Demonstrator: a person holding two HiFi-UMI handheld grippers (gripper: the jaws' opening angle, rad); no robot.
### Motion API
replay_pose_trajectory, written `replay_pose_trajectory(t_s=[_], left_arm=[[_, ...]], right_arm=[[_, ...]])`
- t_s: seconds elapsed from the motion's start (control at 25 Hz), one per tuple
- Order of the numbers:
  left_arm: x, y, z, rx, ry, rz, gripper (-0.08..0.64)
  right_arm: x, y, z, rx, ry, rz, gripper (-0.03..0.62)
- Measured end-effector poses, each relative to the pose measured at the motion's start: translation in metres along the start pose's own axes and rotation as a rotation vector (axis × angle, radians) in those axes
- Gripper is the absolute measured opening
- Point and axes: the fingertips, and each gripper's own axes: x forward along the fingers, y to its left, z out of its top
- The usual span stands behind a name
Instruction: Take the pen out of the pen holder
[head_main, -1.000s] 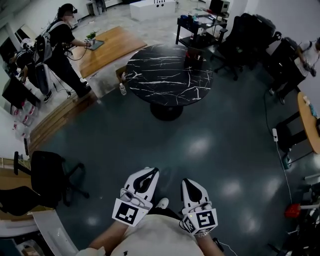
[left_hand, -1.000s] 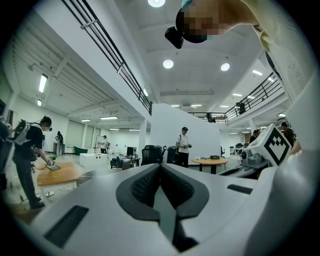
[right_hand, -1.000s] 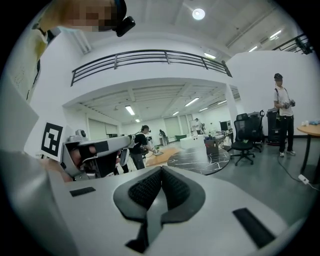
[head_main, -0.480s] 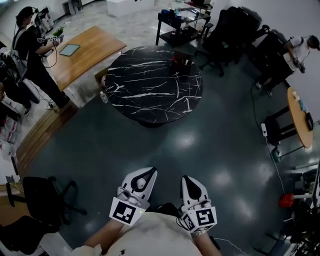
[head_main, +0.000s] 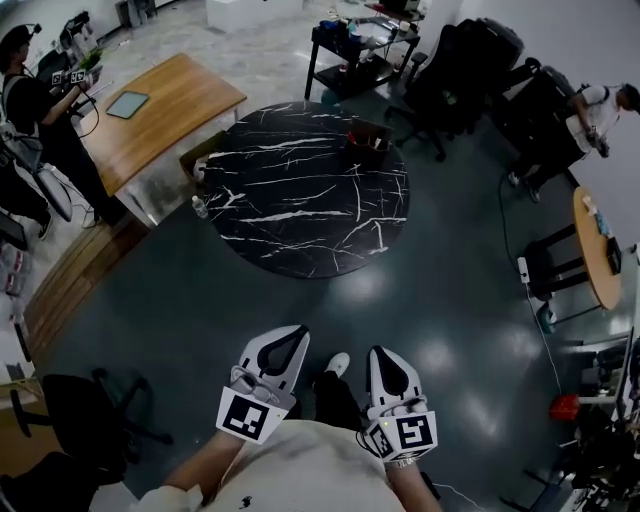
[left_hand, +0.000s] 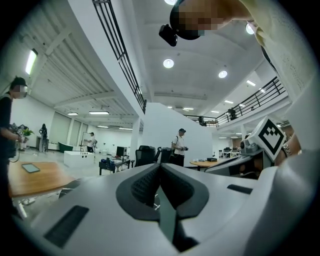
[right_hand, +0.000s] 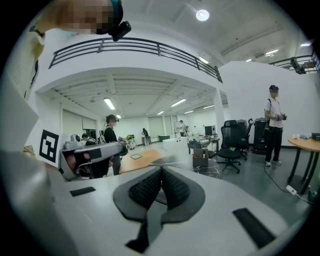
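We hold the left tongs (head_main: 296, 336) and the right tongs (head_main: 384, 356) low over the floor (head_main: 430, 300), each pair pressed together on nothing. The pen holder (head_main: 368, 134) stands at the far side of the round black worktop (head_main: 290, 205), well apart from both tongs; what it holds is too small to tell

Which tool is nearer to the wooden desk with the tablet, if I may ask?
Left. The wooden desk lies far ahead-left of the left tool; the right tool sits farther right.
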Motion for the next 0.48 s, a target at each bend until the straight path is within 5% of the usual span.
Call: replay_pose_trajectory(t_s=[0.2,0.48], left_arm=[[0.046,0.018,-0.024,-0.003,0.041,0.036,0.012],[0.128,0.039,-0.035,0.03,0.088,0.119,0.012]], right_arm=[[0.044,-0.041,0.003,0.013,0.006,0.014,0.018],[0.118,-0.112,0.026,0.006,0.023,0.139,0.018]])
